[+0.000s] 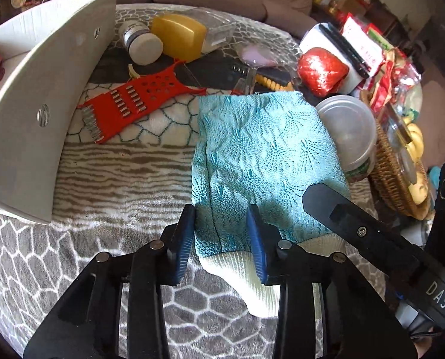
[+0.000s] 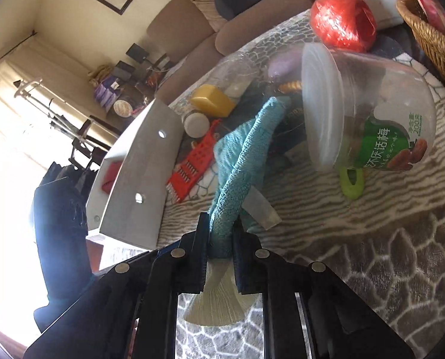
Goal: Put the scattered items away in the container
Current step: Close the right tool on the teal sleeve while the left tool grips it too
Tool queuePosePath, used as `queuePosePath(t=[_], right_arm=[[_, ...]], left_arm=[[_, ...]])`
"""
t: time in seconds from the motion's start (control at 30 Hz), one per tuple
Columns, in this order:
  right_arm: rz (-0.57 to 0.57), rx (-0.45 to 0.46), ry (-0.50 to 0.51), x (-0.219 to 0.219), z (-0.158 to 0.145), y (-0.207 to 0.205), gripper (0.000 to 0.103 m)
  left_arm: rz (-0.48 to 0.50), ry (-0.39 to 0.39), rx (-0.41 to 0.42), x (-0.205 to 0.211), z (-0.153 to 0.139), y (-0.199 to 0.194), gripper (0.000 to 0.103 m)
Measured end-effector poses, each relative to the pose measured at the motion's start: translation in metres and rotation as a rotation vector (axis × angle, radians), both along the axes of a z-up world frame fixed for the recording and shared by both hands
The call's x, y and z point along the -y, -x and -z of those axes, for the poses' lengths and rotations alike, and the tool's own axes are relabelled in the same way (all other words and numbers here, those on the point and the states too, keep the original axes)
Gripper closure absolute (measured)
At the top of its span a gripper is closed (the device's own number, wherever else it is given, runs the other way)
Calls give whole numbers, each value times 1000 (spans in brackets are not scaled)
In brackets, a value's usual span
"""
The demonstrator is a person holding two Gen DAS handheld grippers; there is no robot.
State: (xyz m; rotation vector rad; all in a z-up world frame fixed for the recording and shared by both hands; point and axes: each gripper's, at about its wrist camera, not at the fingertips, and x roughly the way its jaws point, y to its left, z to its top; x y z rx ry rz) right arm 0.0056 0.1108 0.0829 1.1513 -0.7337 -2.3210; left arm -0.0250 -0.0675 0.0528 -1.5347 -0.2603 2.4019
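Teal sock (image 2: 237, 161) clamped at cuff by right gripper (image 2: 221, 251); long axis running far; white container (image 1: 47, 95) far-left. Left gripper (image 1: 222, 239) parted, astride cuff.

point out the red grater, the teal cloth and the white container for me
red grater (image 1: 141, 101): left wrist view, on its slotted middle.
teal cloth (image 1: 261, 149): left wrist view, on the patterned centre.
white container (image 1: 43, 89): left wrist view, on its outer side wall.
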Motion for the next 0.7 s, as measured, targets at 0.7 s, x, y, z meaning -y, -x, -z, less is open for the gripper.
queuePosePath(t=[0.7], right_arm=[[-208,-197,-25,159,-166,-14,90]], left_arm=[[-163,-143,-222,176,-167,-33,72]])
